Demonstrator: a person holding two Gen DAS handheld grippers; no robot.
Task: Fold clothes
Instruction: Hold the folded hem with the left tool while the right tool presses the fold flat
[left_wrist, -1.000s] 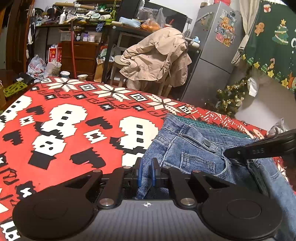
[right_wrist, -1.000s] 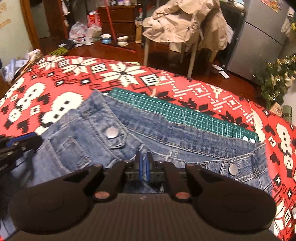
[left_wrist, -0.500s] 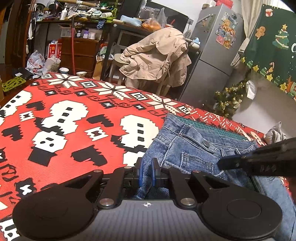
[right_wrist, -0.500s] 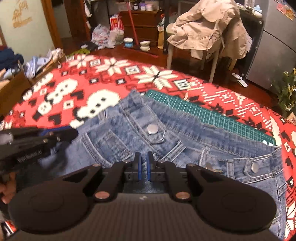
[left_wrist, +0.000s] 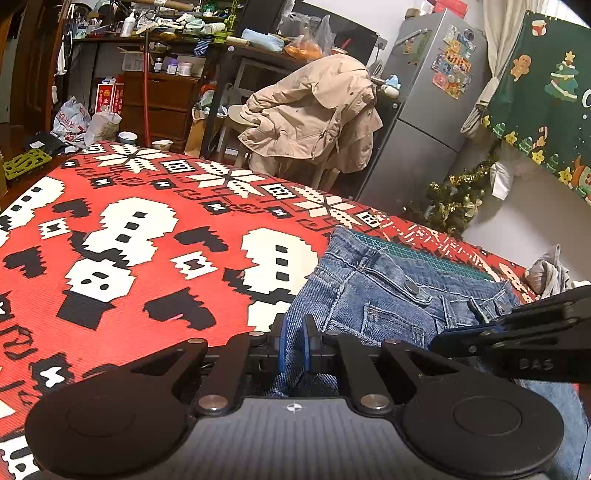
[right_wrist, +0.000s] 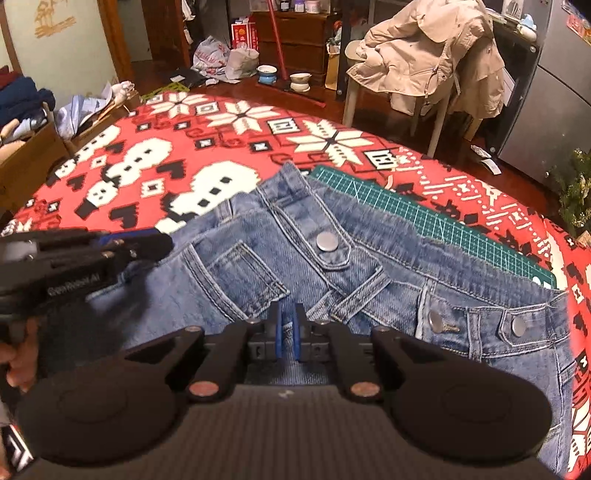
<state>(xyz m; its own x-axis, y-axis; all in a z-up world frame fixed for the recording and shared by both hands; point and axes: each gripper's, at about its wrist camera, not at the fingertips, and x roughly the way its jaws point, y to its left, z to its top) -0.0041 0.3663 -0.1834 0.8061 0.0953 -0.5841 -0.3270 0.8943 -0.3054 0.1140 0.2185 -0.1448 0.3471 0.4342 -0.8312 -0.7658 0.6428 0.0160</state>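
A pair of blue jeans (right_wrist: 332, 258) lies waistband-up on a red, white and black patterned cloth (right_wrist: 207, 147), partly over a green cutting mat (right_wrist: 424, 218). My left gripper (left_wrist: 294, 341) is shut on a fold of the jeans (left_wrist: 369, 295) at their left edge. In the right wrist view that gripper (right_wrist: 155, 242) shows at the left, over the denim. My right gripper (right_wrist: 287, 334) is shut on denim just below the waistband, between the two metal buttons. Its black fingers (left_wrist: 480, 338) reach in from the right in the left wrist view.
A chair draped with a beige coat (left_wrist: 314, 114) stands beyond the table, next to a grey fridge (left_wrist: 424, 110). Cluttered shelves (left_wrist: 166, 44) fill the back wall. A small decorated tree (left_wrist: 454, 199) and a grey rag (left_wrist: 546, 273) sit at the right. Boxes of clothes (right_wrist: 22, 122) stand at the left.
The right gripper has shifted sideways along the jeans and rolled a little, holding the denim throughout. The left gripper has kept still on its fold.
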